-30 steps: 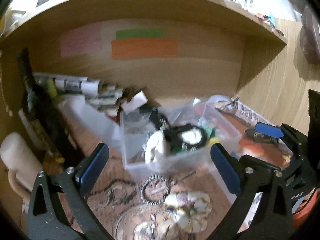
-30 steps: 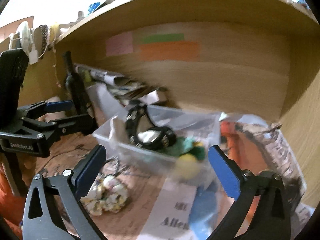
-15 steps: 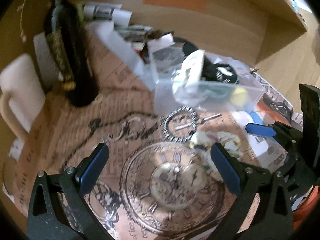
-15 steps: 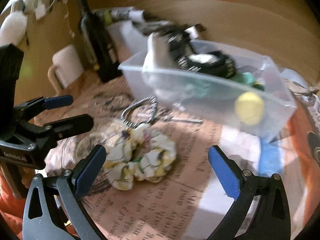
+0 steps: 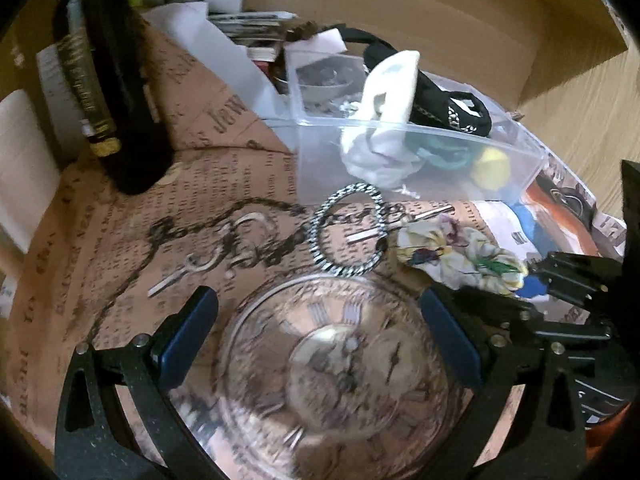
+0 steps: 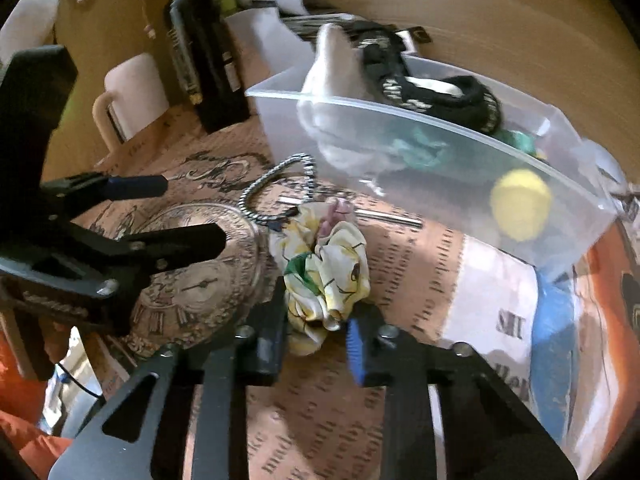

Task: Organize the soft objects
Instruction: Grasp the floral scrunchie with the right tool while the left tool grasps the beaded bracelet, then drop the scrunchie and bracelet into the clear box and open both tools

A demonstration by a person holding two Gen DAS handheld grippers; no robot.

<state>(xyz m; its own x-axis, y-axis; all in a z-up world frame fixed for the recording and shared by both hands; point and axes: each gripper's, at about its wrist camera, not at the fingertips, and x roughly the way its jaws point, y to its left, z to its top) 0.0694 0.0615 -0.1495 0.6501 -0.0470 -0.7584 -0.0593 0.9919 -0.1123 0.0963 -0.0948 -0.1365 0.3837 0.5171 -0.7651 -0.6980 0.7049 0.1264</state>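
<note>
Floral cream-and-yellow fabric scrunchie (image 6: 326,276) lies bunched between the right gripper (image 6: 316,342) fingers, which pinch only its near edge. That thin bite could slip when lifted toward the clear plastic bin (image 6: 440,152) ahead. Left gripper (image 5: 320,344) hangs spread, empty.

Both wrist cams low, angled down — shared: scrunchie (image 5: 460,256), bin (image 6: 440,152).

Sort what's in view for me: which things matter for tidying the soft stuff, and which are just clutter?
Job:
floral scrunchie, in the right claw
clear bin
white cloth draped over its rim

Clutter:
dark bottle
mug
papers at the back
</note>
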